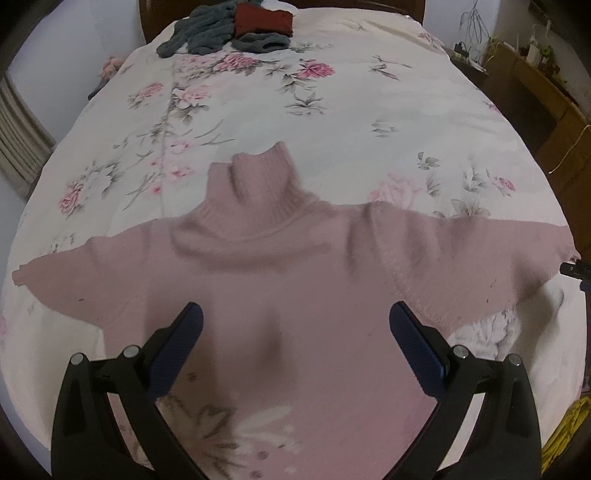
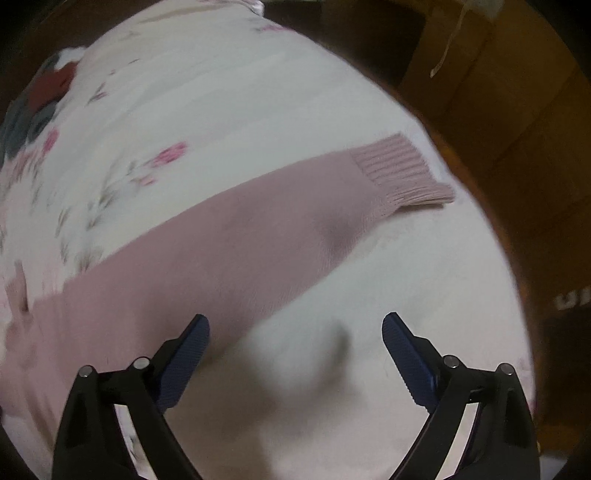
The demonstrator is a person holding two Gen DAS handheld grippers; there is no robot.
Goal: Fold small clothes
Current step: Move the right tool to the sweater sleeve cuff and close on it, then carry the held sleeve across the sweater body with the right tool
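Two open grippers over one pink sweater (image 1: 295,295) spread flat on a floral bedsheet (image 1: 369,122).

Left gripper (image 1: 295,325) sits at lower centre of the left wrist view, jaws spread wide, holding nothing, above the sweater's body; turtleneck collar lies mid-frame, sleeves reach both side edges. Right gripper (image 2: 295,332) at lower centre of the right wrist view, jaws equally wide and empty, over bare sheet just below the sleeve (image 2: 258,229), whose ribbed cuff (image 2: 399,170) lies at upper right. Only writing: pale letters at the right edge of the right wrist view, cut off and unreadable. That view is motion-blurred. Grey and dark red garments (image 1: 236,29) at top centre show clearly only in the left wrist view, which also shows a wooden cabinet (image 1: 535,92) at upper right.
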